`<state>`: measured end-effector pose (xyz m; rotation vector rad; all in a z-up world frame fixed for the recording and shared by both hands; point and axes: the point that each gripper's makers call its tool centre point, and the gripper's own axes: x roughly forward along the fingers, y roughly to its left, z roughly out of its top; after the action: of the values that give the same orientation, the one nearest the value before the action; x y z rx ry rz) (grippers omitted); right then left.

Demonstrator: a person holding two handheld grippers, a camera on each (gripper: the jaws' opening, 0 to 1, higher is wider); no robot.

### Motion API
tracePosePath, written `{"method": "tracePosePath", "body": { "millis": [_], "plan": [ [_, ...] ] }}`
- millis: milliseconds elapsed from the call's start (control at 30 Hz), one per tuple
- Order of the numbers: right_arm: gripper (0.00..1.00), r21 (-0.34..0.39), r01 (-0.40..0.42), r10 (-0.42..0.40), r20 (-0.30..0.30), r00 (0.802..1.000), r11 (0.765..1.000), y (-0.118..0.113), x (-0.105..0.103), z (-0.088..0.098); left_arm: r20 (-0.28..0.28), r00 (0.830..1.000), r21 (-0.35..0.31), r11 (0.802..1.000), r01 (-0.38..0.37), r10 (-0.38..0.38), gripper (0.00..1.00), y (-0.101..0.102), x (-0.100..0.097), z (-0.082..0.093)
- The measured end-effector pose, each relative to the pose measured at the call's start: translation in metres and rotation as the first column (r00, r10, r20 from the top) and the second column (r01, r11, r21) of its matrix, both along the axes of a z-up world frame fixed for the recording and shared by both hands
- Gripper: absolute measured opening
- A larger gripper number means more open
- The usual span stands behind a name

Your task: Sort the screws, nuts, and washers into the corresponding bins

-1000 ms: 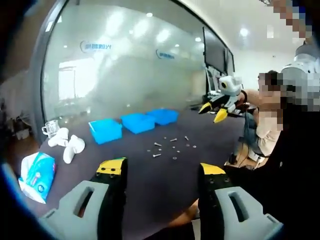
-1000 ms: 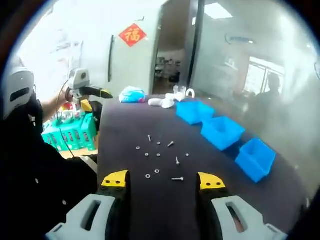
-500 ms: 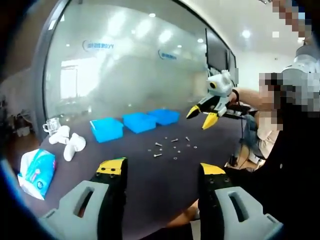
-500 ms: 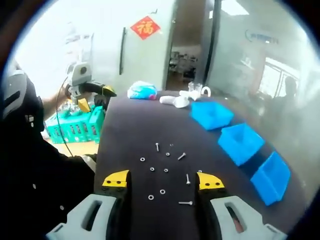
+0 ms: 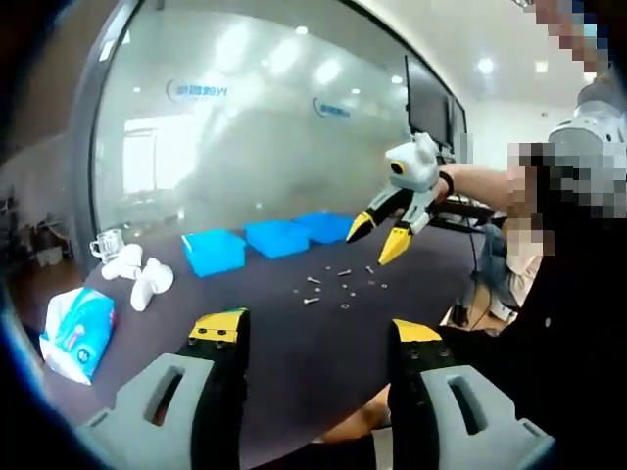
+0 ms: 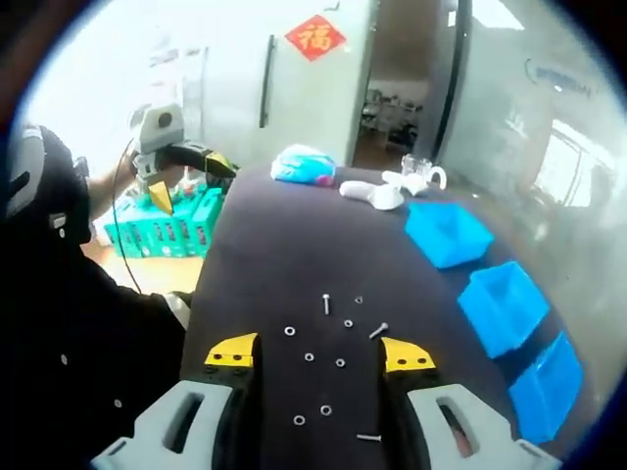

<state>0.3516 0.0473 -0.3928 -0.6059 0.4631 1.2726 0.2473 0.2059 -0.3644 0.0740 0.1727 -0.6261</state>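
While right gripper (image 6: 318, 354) hovers jaws apart over screws (image 6: 326, 305), first pick pending; left gripper (image 5: 318, 328) jaws apart.

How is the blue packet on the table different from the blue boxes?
The crinkly blue tissue packet looks soft and closed, with printing on it, while the three plain blue plastic bins are stiff and open on top. The packet lies alone near the table's end by the white objects; the bins sit in a row. Both are blue and rest on the dark table.
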Motion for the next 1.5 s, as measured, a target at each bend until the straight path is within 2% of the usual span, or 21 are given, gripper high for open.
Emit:
{"method": "tracePosePath", "body": {
  "millis": [267,367,567,1000,1133,1233,1367,1500],
  "plan": [
    [0.4,-0.036,-0.04,0.039,-0.02,0.999,0.999,0.019,0.002,-0.007,-0.002,1.0,0.002,1.0,0.01,-0.01,0.53,-0.005,-0.002,-0.002],
    [0.36,-0.052,-0.082,0.082,0.003,0.997,0.995,0.026,0.002,-0.008,-0.002,1.0,-0.002,1.0,0.006,-0.006,0.53,-0.004,-0.003,-0.002],
    [0.33,-0.074,-0.114,0.113,-0.011,0.993,0.991,0.042,0.006,-0.011,-0.001,1.0,-0.026,1.0,-0.003,0.003,0.53,-0.002,-0.005,0.0],
    [0.31,-0.156,-0.137,0.124,-0.094,0.988,0.978,0.057,0.017,-0.034,0.0,1.0,-0.022,1.0,-0.011,0.011,0.53,-0.002,-0.008,-0.001],
    [0.31,-0.173,-0.154,0.132,-0.136,0.982,0.973,0.062,0.014,-0.042,-0.008,1.0,-0.059,0.998,-0.008,0.008,0.53,-0.003,-0.008,0.0],
    [0.27,-0.202,-0.172,0.145,-0.14,0.979,0.964,0.066,0.015,-0.047,-0.008,1.0,-0.044,0.999,-0.017,0.017,0.53,-0.002,-0.008,-0.003],
    [0.26,-0.231,-0.187,0.158,-0.136,0.978,0.955,0.069,0.02,-0.05,-0.007,1.0,-0.025,0.999,-0.026,0.025,0.53,-0.004,-0.007,-0.007],
    [0.22,-0.285,-0.212,0.176,-0.149,0.973,0.935,0.068,0.019,-0.058,-0.006,1.0,-0.032,0.999,-0.022,0.022,0.53,-0.006,-0.008,-0.006]
  ]
}}
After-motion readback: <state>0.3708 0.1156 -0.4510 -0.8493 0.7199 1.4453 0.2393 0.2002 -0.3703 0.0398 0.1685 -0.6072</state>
